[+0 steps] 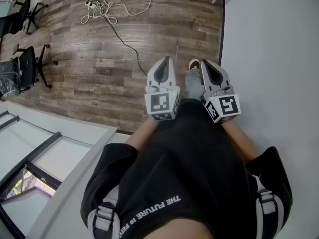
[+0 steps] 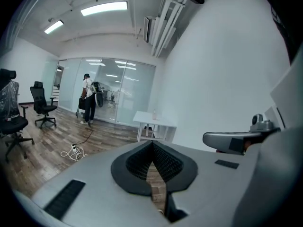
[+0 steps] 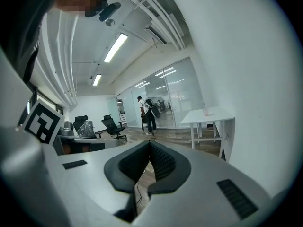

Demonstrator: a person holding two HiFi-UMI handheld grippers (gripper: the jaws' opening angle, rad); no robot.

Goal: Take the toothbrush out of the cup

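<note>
No cup or toothbrush shows in any view. In the head view both grippers are held side by side in front of the person's black-clad body, above a wooden floor. My left gripper is shut, its black pads meeting at the tips with nothing between them. My right gripper is shut the same way and holds nothing. Both gripper views look out level across an office room.
A white wall runs along the right. A black cable and white power strip lie on the wooden floor. Office chairs stand left. A white table stands by the wall; a distant person stands near glass partitions.
</note>
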